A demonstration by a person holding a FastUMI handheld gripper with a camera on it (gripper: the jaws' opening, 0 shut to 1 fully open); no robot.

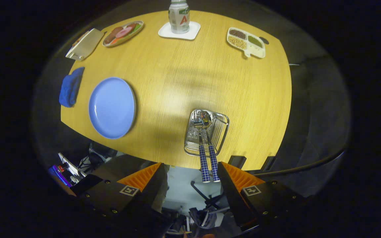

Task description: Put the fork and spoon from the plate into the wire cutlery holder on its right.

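The wire cutlery holder (pixel 207 132) stands on the wooden table (pixel 184 76), to the right of the blue plate (pixel 112 107). Two utensils stand in it side by side, their heads down inside and their checked handles sticking up toward me: one handle (pixel 204 165) on the left, the other (pixel 214 163) on the right. Which is the fork and which the spoon I cannot tell. The plate's surface is bare. My gripper (pixel 190 172) hangs high above the table, open, with the handle ends showing between its fingers but well below them.
A blue cloth (pixel 70 86) lies left of the plate. At the far side are a plate of food (pixel 123 33), a bottle (pixel 179 13) on a white coaster, a divided dish (pixel 246 42) of beans and a tan box (pixel 85 44). Clutter sits below the table's near edge.
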